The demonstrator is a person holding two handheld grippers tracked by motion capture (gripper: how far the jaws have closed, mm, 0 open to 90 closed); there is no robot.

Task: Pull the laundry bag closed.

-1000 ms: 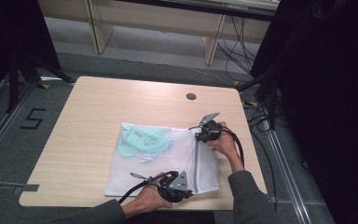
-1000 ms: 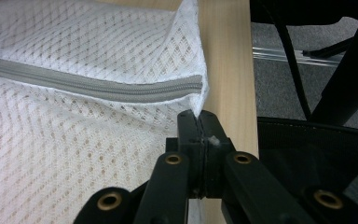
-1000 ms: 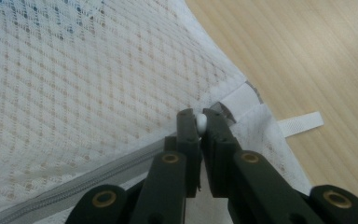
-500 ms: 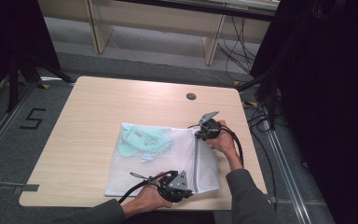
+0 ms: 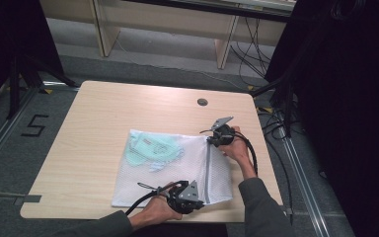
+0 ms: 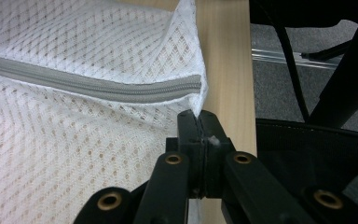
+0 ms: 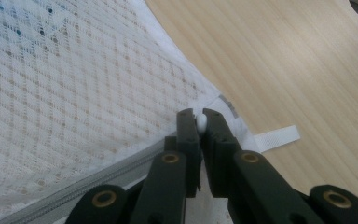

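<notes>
Black "5" (image 5: pixel 35 126) on floor (image 5: pixel 10 163)

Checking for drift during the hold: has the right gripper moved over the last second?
No. In the high view the right gripper sits at the same spot below the dark round hole in the wooden table, shut on the white mesh laundry bag's far zipper end.

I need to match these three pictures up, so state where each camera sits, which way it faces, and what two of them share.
High view: above the table's near side, looking forward and down on the table and mesh bag; both forearms and hands enter from below.
Left gripper view: on the left claw, looking along its shut jaws pinching the bag's corner by the zipper.
Right gripper view: on the right claw, jaws shut on the white zipper pull.
Shared: both gripper views show the grey zipper and the wooden tabletop.
</notes>
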